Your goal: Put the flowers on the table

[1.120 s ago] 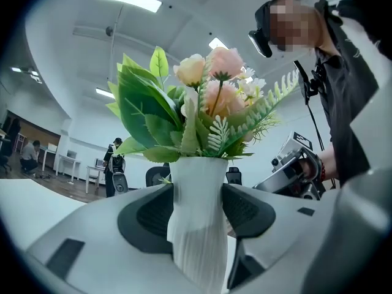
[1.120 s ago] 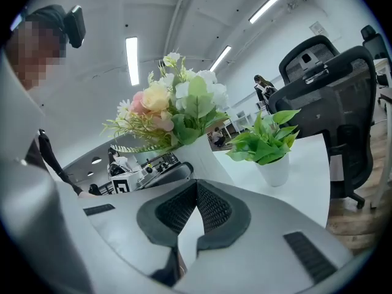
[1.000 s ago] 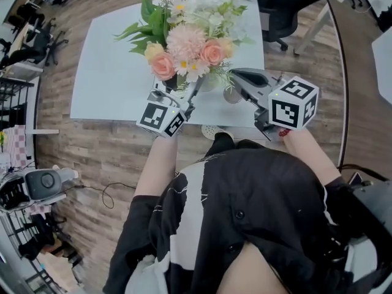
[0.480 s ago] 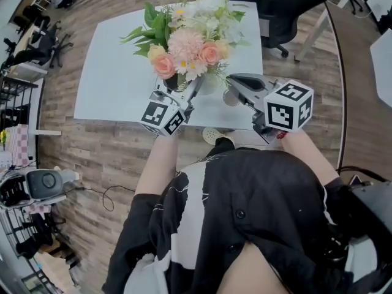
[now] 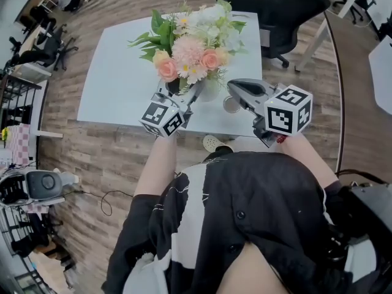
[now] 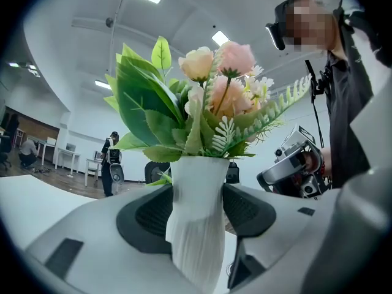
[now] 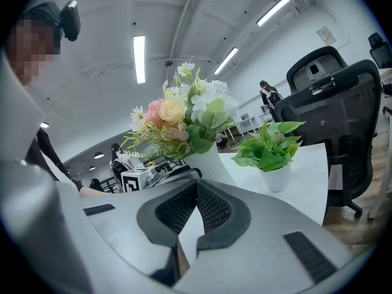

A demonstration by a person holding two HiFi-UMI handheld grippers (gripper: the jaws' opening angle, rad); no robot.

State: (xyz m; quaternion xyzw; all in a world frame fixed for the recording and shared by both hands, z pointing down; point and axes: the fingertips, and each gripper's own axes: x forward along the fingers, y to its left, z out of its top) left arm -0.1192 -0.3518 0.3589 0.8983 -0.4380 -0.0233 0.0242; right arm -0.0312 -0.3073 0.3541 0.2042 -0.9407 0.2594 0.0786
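My left gripper (image 5: 182,95) is clamped on the white vase (image 6: 196,225), one dark pad pressed to each side of its ribbed body, just under the lowest leaves. The vase stands upright in the grip. The flowers (image 5: 190,48) fill it, with peach and pink blooms, small white daisies, broad green leaves and a pale fern sprig. From the head view the bouquet sits over the near half of the table (image 5: 116,72), close to the near edge and towards its right side. I cannot tell whether the base of the vase touches the tabletop or hangs just above it.

My right gripper (image 5: 235,86) is just beside the vase on its right, over the near edge of the table, close to the near right corner. Its jaws are closed tip to tip with nothing between them. Its camera looks past the bouquet to a small green plant in a white pot (image 7: 277,177) standing on the table. A black office chair (image 5: 275,5) stands off the table's far right corner
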